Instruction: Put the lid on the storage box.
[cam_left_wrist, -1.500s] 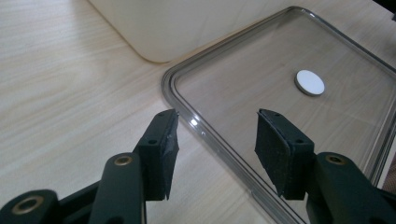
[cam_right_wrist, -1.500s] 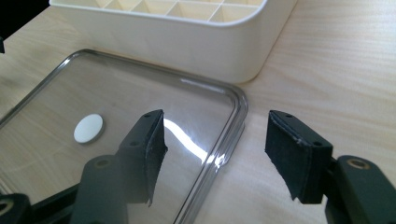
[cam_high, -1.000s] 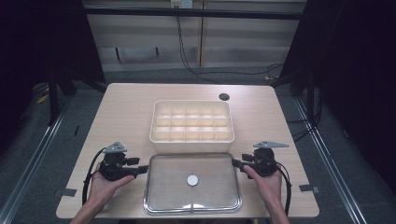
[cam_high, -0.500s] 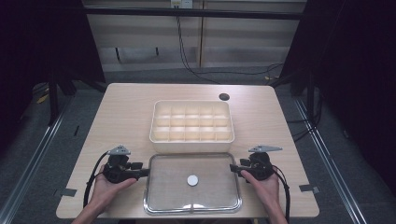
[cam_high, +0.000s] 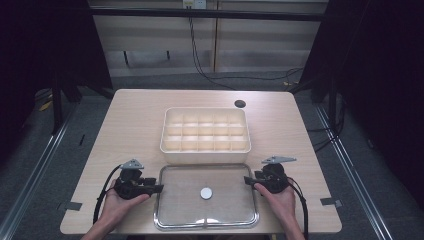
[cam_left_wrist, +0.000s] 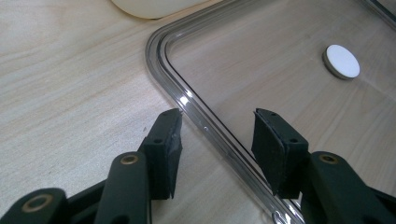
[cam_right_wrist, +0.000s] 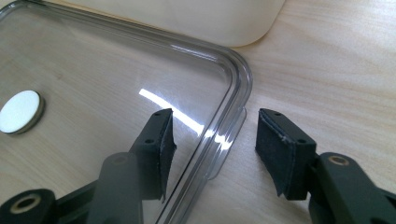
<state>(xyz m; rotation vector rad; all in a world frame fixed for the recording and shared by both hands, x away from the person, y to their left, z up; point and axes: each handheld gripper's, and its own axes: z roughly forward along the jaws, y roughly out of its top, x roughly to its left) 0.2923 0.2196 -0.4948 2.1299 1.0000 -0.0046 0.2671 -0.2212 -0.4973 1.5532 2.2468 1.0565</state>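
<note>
A clear flat lid (cam_high: 185, 202) lies on the table in front of a cream compartment box (cam_high: 205, 156), with a white round disc (cam_high: 206, 193) at its middle. My left gripper (cam_high: 159, 188) is at the lid's left edge. Its jaws have just been closing and stand open astride the lid's rim (cam_left_wrist: 163, 56), pads apart from it; the disc (cam_left_wrist: 342, 61) lies beyond. My right gripper (cam_high: 247, 181) is at the right edge. Its jaws have also just been closing, open around the rim's small tab (cam_right_wrist: 229, 140), with the disc (cam_right_wrist: 19, 111) and box (cam_right_wrist: 196, 18) beyond.
The box's compartments look empty. A dark round hole (cam_high: 240, 103) sits in the tabletop at the back right. Grey tape marks (cam_high: 73, 205) (cam_high: 331, 201) lie near the front corners. Bare wood lies left and right of the box.
Both grippers have edged inward to the lid's side edges and a little toward the table's front. Their jaws stand narrower than before.
</note>
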